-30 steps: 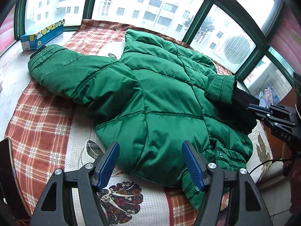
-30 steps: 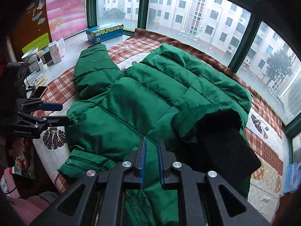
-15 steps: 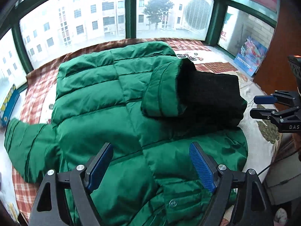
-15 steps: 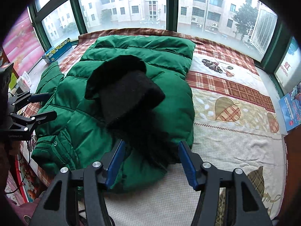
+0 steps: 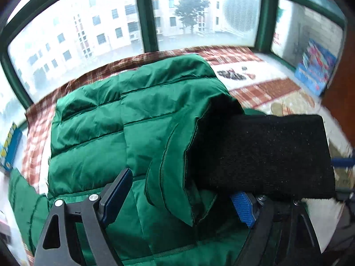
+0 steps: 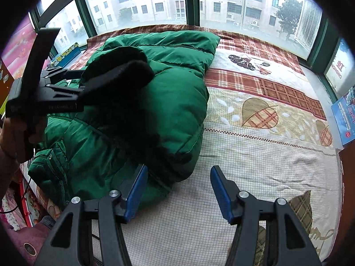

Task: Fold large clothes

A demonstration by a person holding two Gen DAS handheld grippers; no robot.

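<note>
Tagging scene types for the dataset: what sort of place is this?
Most likely a home bedroom with a bay window. A green puffer jacket lies on a patterned bedspread that covers a bed-like surface, ringed by green-framed windows that look out on apartment blocks.

The black cuff [image 5: 261, 153] covers part of the left tongs' [image 5: 179, 197] right pad, so contact there is perhaps impossible to judge. The green jacket [image 5: 133, 133] runs off the left-wrist view's bottom edge. The bed [image 5: 255, 88] behind it is smeared by motion blur.
</note>
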